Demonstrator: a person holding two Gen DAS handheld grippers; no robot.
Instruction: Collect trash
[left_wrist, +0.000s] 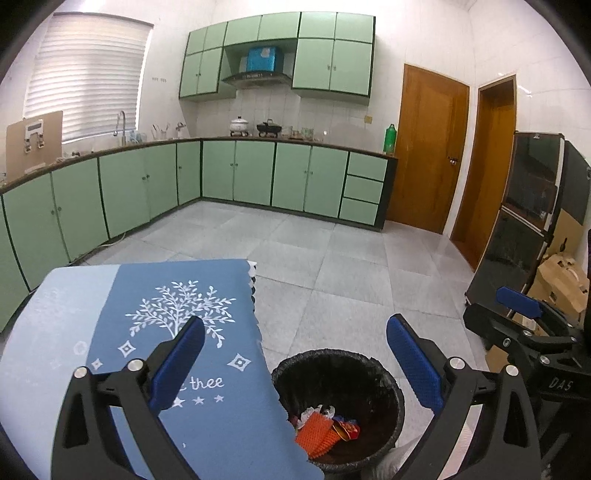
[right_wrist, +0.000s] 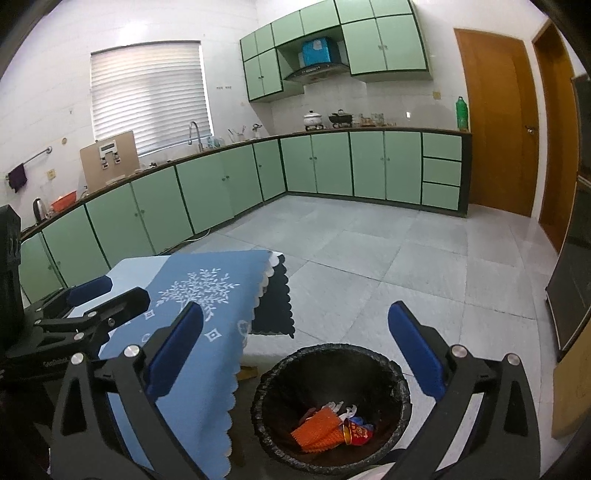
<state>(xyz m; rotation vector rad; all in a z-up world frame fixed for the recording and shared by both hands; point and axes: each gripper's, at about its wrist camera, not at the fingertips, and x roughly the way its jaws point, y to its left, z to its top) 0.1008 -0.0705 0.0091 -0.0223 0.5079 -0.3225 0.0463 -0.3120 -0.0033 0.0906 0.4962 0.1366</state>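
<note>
A black-lined trash bin (left_wrist: 341, 365) stands on the floor beside the table; it also shows in the right wrist view (right_wrist: 332, 360). Inside lie orange mesh trash (left_wrist: 316, 432) (right_wrist: 319, 430), a red wrapper (left_wrist: 347, 430) (right_wrist: 356, 432) and white bits. My left gripper (left_wrist: 295, 356) is open and empty above the bin's near edge and the table corner. My right gripper (right_wrist: 295, 345) is open and empty above the bin. The right gripper shows at the right of the left wrist view (left_wrist: 524, 306); the left gripper shows at the left of the right wrist view (right_wrist: 103, 295).
A table with a blue tree-print cloth (left_wrist: 177, 332) (right_wrist: 207, 295) stands left of the bin. Green kitchen cabinets (left_wrist: 236, 173) line the far walls. Wooden doors (left_wrist: 428, 147), a dark cabinet (left_wrist: 524, 221) and cardboard boxes (left_wrist: 561, 284) stand at the right. Grey tile floor (left_wrist: 332, 251) lies beyond.
</note>
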